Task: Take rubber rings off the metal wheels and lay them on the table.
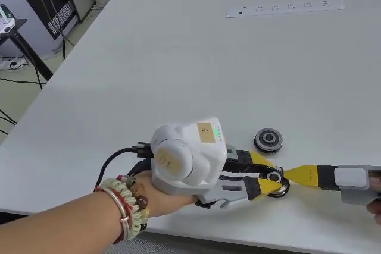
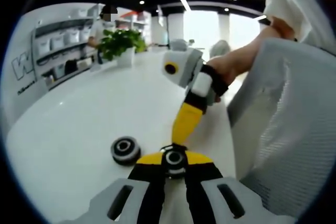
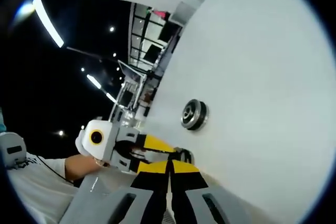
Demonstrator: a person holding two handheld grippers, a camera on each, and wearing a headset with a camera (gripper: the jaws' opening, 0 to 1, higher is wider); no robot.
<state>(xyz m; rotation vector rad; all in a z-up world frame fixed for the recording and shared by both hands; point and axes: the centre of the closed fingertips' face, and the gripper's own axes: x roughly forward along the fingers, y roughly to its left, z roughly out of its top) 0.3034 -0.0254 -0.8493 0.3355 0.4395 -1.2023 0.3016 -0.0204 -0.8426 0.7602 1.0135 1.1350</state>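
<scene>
One wheel in hand so far: clamps metal wheel (image 2: 174, 158) between left gripper (image 1: 266, 175) jaws near table (image 1: 196, 57) front edge, sets right gripper (image 1: 289, 176) tips, closed together, at its rubber ring (image 1: 282, 191), likely needs an outward peel next, leaves second wheel (image 1: 268, 140) just beside.

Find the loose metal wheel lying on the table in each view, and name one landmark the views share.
Head view: loose wheel right of centre, beyond the clamped wheel.
Left gripper view: wheel lower left, left of the jaws.
Right gripper view: wheel at centre, above the jaws.
Shared landmark: the clamped wheel between yellow jaw tips.
</scene>
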